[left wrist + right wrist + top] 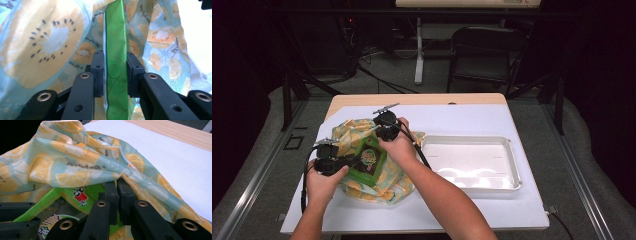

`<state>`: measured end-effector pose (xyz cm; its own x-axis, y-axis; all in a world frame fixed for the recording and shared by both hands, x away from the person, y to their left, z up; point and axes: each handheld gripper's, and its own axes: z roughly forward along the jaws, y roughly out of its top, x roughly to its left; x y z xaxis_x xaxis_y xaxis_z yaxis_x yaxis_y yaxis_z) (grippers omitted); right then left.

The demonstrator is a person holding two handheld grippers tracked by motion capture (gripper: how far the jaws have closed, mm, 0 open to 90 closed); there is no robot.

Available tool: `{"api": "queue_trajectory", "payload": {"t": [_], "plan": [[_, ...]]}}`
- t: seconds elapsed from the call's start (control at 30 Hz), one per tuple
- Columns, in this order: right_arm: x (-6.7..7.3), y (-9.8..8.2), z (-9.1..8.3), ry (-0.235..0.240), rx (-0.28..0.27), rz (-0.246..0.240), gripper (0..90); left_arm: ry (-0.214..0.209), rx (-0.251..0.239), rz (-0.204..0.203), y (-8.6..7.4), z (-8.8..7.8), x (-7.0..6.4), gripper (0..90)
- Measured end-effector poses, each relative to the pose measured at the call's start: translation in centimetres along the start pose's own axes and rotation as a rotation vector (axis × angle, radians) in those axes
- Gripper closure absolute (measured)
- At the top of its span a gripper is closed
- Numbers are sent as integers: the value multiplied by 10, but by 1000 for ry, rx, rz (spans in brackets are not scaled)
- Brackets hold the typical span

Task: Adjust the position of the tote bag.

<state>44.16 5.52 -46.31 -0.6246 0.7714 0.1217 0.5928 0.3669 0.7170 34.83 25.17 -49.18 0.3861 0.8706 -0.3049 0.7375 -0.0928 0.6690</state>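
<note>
A crumpled bag [351, 131] printed with citrus slices lies at the left of the white sheet. A green snack packet [370, 161] lies at the bag's mouth, partly under its cloth. My left gripper [356, 161] comes in from the left and is shut on the packet's edge; in the left gripper view the pads press both faces of the green packet [116, 75], with the bag [45, 42] behind it. My right gripper [381, 135] is at the bag's top, and its jaws [117, 192] are shut on a fold of the bag [75, 165] just above the packet [77, 195].
A white rectangular tray [472, 141] stands right of the bag, close to my right forearm. The white sheet [462, 117] covers a wooden table [412, 99]. A black folding chair [487, 50] and a desk leg stand beyond the far edge.
</note>
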Motion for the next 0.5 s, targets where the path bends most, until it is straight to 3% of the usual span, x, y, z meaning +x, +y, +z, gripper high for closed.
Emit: {"api": "queue_trajectory", "payload": {"t": [0.5], "plan": [[-2,5,-2,0,-1,6,883,17,-8,42,1,-6,-8,727]]}}
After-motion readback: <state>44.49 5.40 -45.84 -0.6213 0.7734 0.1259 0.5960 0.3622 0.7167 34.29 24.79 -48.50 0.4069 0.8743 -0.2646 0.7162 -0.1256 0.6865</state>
